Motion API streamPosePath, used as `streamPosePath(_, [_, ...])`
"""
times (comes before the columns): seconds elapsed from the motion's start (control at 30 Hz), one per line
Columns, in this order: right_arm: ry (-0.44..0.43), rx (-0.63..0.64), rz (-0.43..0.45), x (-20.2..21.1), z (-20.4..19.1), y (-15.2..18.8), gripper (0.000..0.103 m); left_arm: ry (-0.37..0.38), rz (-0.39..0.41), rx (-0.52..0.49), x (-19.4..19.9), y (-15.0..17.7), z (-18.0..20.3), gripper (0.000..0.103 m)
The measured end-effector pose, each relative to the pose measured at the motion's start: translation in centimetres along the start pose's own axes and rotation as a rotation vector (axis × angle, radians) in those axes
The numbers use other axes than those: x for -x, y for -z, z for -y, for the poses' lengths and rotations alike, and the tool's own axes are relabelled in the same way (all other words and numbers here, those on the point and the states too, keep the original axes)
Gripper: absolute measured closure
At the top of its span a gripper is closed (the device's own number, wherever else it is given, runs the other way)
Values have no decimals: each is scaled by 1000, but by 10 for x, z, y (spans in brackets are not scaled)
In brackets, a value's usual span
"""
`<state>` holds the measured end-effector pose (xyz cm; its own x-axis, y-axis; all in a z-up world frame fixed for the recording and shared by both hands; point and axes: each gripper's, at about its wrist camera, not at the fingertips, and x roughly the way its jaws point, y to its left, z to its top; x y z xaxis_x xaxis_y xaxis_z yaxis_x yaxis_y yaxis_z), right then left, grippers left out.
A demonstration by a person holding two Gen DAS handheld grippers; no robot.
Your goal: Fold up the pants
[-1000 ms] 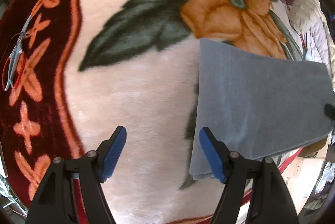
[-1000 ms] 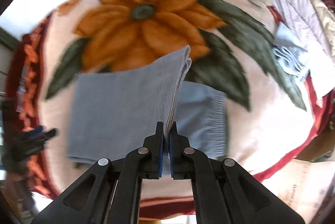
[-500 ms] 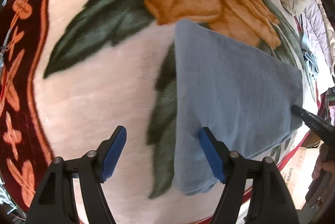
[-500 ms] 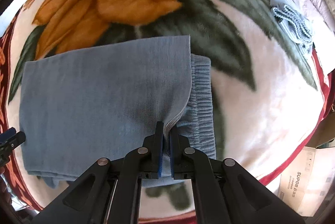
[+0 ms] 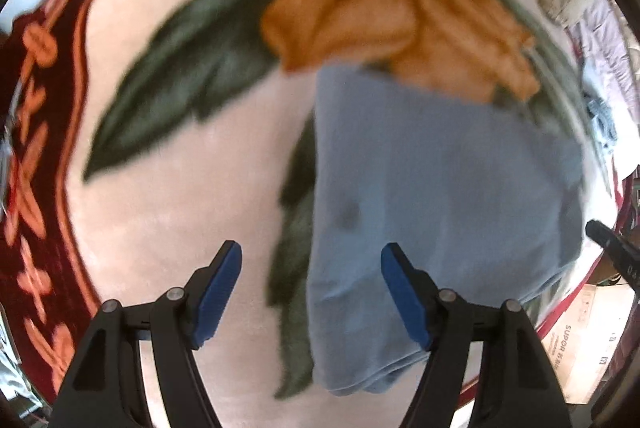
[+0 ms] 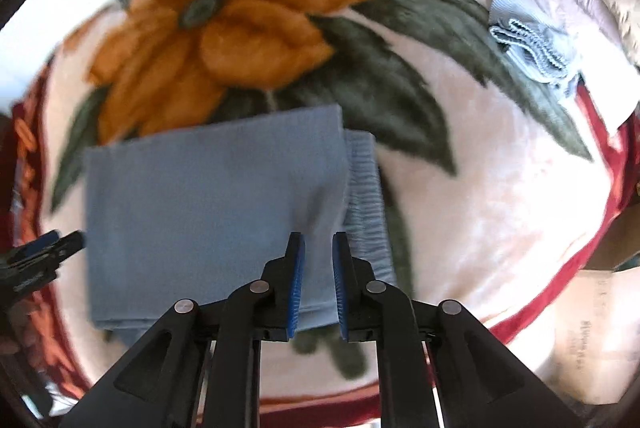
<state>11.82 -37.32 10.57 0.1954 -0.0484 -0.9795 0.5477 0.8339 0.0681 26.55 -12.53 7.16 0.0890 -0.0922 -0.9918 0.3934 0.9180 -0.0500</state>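
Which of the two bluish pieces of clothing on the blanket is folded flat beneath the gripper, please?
The plain grey-blue pants, folded into a flat rectangle under the right gripper, whose jaws are opening. The ribbed, wavy-edged garment lies bunched near the blanket's edge.

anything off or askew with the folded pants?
Slightly. On the pants, the folded-over layer stops short of the elastic waistband, which pokes out past its edge. The right gripper is opening above that edge, pads clear. Otherwise flat.
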Motion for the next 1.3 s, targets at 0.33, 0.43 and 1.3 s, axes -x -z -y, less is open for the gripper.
streamPosePath(0.33, [35,-14,-22,-57,1,-41,88,39,68,-129,-28,-48,35,62])
streamPosePath(0.43, [32,32,-2,-77,3,-38,88,28,37,-146,-54,-53,32,66])
streamPosePath(1.3, [13,-19,-253,-82,4,69,88,111,-169,-106,-49,56,1,53])
